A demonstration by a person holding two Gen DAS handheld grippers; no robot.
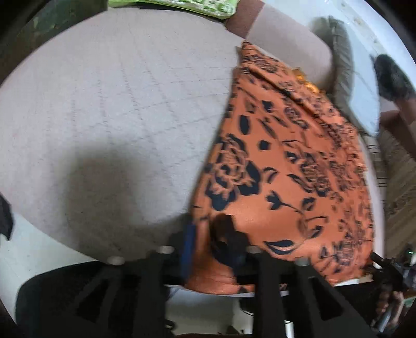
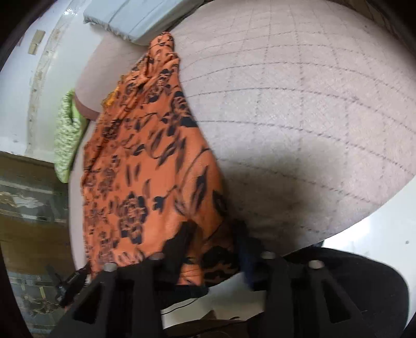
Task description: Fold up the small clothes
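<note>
An orange garment with a black flower print lies stretched across a pale quilted mat. My left gripper is shut on the garment's near corner, cloth bunched between its fingers. In the right wrist view the same garment runs from the near edge to the far end of the mat. My right gripper is shut on the garment's other near corner. Both held corners sit at the mat's near edge. The right gripper also shows in the left wrist view at the lower right.
A green patterned cloth lies beyond the mat's far edge, also in the right wrist view. A folded light-blue cloth sits at the far end. A grey-green cushion and a dark fuzzy item lie at the right.
</note>
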